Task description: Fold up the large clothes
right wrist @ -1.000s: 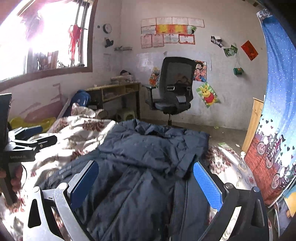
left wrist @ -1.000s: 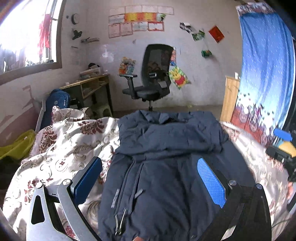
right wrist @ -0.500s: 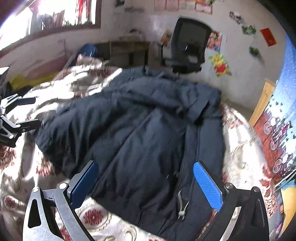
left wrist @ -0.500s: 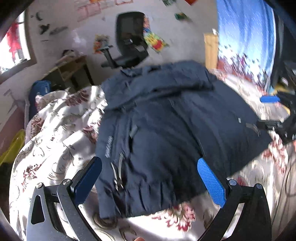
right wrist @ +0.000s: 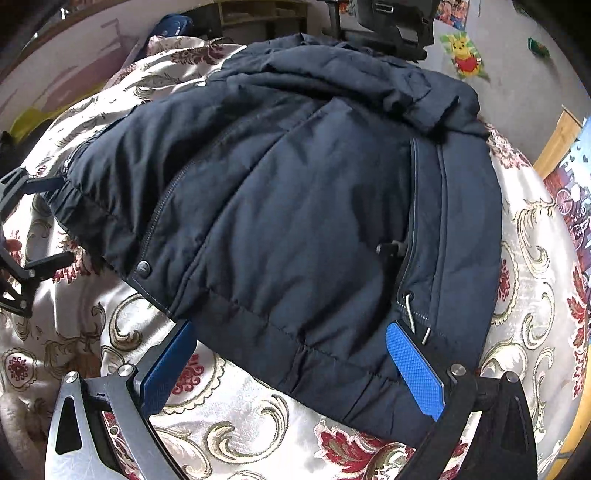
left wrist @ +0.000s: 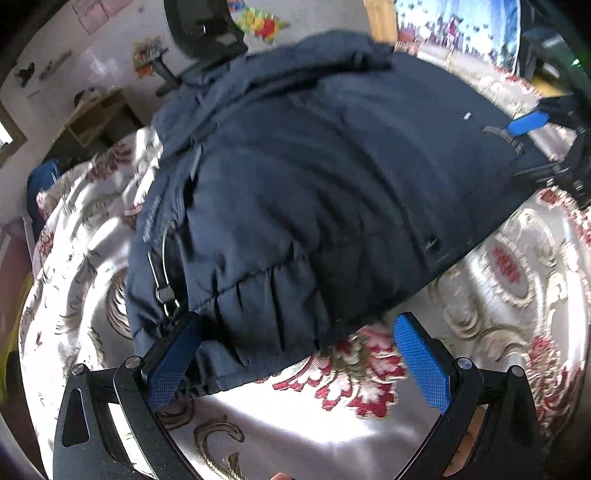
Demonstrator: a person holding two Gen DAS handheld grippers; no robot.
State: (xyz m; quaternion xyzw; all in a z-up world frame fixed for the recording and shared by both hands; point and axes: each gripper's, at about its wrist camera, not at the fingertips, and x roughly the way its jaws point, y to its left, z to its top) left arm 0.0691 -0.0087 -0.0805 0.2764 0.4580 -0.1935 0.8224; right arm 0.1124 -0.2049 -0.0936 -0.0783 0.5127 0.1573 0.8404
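A floral bedspread (right wrist: 258,424) lies under the navy jacket (right wrist: 295,192); beyond the jacket, an office chair (left wrist: 207,26). Left tool (left wrist: 295,363) and right tool (right wrist: 291,363) gape, released, at the jacket's hem.

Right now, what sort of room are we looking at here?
Most likely a bedroom that doubles as a study. A dark jacket lies on a bed with a floral bedspread; behind it stand an office chair and a wooden desk, with a cartoon poster on the wall.
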